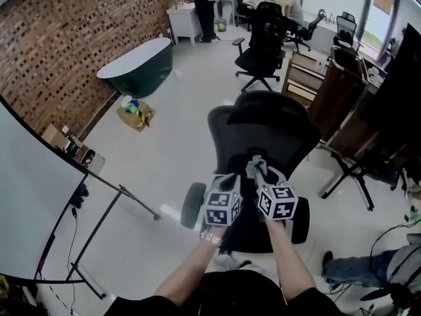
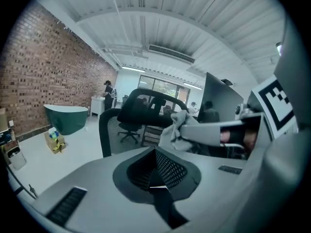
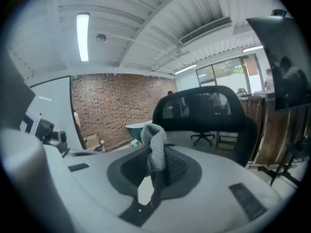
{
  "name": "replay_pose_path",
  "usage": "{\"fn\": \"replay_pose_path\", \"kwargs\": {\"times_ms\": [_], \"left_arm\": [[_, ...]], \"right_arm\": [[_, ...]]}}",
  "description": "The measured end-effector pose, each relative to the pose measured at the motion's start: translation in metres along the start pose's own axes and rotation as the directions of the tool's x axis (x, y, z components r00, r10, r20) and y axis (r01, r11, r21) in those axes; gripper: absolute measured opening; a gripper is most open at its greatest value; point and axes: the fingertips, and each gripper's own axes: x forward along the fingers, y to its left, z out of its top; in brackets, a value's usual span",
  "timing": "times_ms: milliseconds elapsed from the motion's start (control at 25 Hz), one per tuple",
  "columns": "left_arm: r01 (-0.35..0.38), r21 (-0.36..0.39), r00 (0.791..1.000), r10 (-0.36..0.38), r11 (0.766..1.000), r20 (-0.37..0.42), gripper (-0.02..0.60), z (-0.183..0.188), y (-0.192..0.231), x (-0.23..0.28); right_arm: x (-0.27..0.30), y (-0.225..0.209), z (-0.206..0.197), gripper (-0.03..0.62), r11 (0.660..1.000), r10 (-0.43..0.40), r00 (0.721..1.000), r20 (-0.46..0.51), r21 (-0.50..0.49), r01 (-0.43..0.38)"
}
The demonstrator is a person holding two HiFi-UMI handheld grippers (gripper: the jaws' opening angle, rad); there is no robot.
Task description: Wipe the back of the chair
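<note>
an office with a pale floor (image 1: 164, 157), a brick wall (image 1: 66, 51) on the left, a dark green tub (image 1: 138, 68) along it and a small box (image 1: 135, 114) near the tub. a whiteboard (image 1: 26, 196) on a stand fills the left edge.

a black mesh chair (image 1: 263, 130) stands right in front of the person, its back towards them. both grippers are held side by side over the lower part of that back.

the right gripper (image 3: 155, 178) has its jaws clamped on a grey cloth (image 3: 154, 149), which bunches up above the tips. in the head view the cloth (image 1: 256, 166) lies over the middle of the chair back; whether it touches the mesh cannot be told.

the left gripper (image 2: 158, 176) has its 2 jaws closed together with nothing between them, just beside the right one.
</note>
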Motion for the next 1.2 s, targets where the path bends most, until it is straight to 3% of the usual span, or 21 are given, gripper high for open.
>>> {"fn": "replay_pose_path", "kwargs": {"times_ms": [240,440,560,720,1000,1120,1200], "left_arm": [[-0.049,-0.005,0.998,0.049,0.999,0.027,0.003,0.015,0.012,0.023],[-0.105,0.005,0.994,0.105,0.994,0.024,0.003,0.027,0.020,0.021],[-0.129,0.008,0.991,0.128,0.992,0.031,0.003,0.033,0.034,0.016],[-0.132,0.002,0.991,0.132,0.991,0.026,0.003,0.030,0.036,0.025],[-0.067,-0.005,0.998,0.067,0.998,0.014,0.003,0.024,0.013,0.054],[-0.048,0.004,0.999,0.048,0.999,0.024,0.003,0.030,0.005,0.056],[-0.033,0.031,0.999,0.032,0.999,0.034,0.003,0.033,0.001,0.053]], "right_arm": [[0.069,-0.025,0.101,0.051,1.000,0.005,0.990,0.138,-0.027,-0.002],[0.124,-0.009,0.145,0.051,0.997,0.038,0.991,0.131,-0.076,-0.028],[0.139,-0.021,0.153,0.051,0.995,-0.011,0.994,0.113,-0.094,0.022],[0.115,-0.089,0.151,0.051,0.982,-0.153,0.983,0.103,-0.095,0.162],[0.016,-0.215,0.126,0.051,0.920,-0.389,0.915,0.104,0.001,0.391],[-0.019,-0.237,0.127,0.051,0.888,-0.459,0.880,0.120,0.035,0.458],[-0.023,-0.220,0.126,0.051,0.908,-0.419,0.899,0.129,0.061,0.414]]}}
